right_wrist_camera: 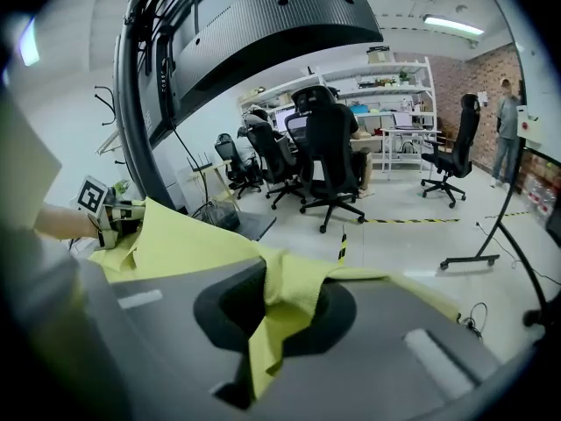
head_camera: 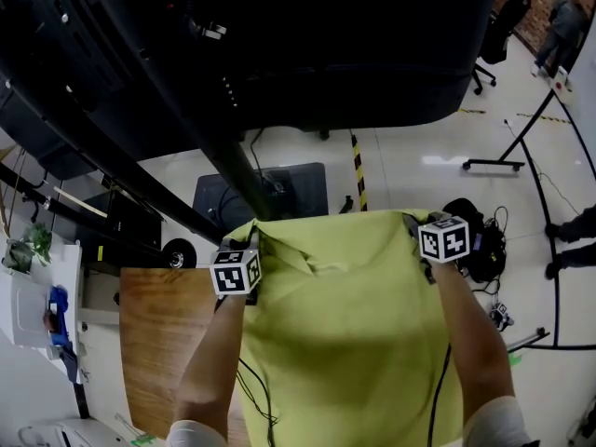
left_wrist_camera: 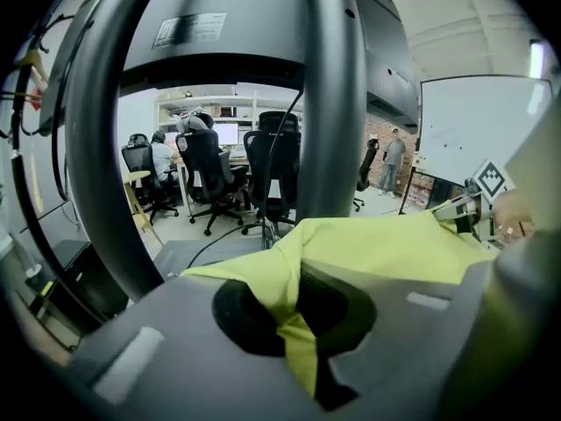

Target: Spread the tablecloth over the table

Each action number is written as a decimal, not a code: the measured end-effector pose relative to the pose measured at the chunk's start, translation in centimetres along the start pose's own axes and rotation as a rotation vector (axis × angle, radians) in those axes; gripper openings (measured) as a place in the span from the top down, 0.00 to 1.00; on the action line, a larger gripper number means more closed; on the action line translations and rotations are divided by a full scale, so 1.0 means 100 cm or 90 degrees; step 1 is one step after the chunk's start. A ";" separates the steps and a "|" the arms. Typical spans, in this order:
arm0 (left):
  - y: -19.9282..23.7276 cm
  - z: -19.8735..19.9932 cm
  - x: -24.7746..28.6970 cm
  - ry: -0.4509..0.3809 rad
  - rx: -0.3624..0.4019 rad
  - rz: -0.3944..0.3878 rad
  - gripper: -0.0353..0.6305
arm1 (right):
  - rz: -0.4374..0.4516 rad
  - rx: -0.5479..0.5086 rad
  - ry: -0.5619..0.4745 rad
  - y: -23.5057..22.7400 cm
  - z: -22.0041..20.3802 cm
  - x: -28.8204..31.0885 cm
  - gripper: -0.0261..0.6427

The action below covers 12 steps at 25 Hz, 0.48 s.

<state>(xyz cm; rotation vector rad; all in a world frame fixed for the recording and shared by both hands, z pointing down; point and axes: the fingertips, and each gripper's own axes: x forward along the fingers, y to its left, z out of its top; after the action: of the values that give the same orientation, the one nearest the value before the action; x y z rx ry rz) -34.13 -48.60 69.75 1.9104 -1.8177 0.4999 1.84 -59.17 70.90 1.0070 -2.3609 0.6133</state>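
**Inspector:** Firstly, the state of the grippers?

**Observer:** The left gripper (head_camera: 250, 242) is pressed together and pinches the far left corner of the yellow-green tablecloth (head_camera: 346, 324). A fold is bunched between its jaws. The right gripper (head_camera: 412, 222) is likewise clamped on the far right corner.

**Inspector:** Where is the cloth?

**Observer:** Its far edge spans the two grippers and the rest drapes back toward the person. It hangs above the wooden table (head_camera: 154, 343), whose bare top shows at the left. I cannot tell whether the cloth rests on the wood.

**Inspector:** Any writing?

**Observer:** The left cube (head_camera: 235, 273) and right cube (head_camera: 443, 239) carry black-and-white square markers. A white label (left_wrist_camera: 188, 29) sits on the dark housing (left_wrist_camera: 254, 60) overhead, with print too small to read.

**Inspector:** Arm pose?

**Observer:** The left forearm (head_camera: 209, 361) and right forearm (head_camera: 470, 343) reach forward side by side, with the grippers angled downward.
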 end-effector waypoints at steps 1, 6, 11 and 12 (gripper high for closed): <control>-0.001 -0.003 0.001 0.003 -0.007 -0.014 0.93 | 0.002 -0.002 0.003 -0.001 -0.003 0.002 0.94; -0.005 -0.018 -0.009 0.026 -0.057 -0.102 0.74 | -0.008 -0.038 0.028 -0.003 -0.013 0.006 0.78; 0.016 -0.029 -0.031 0.029 -0.088 -0.102 0.61 | -0.032 -0.024 0.022 -0.015 -0.011 -0.002 0.48; 0.023 -0.031 -0.035 0.027 -0.092 -0.094 0.61 | -0.034 -0.028 0.021 -0.015 -0.011 -0.004 0.48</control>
<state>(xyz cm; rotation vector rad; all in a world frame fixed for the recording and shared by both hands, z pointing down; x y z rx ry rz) -36.46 -44.02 70.53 1.9025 -1.6262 0.3470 3.47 -59.25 71.83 1.0296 -2.3012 0.5505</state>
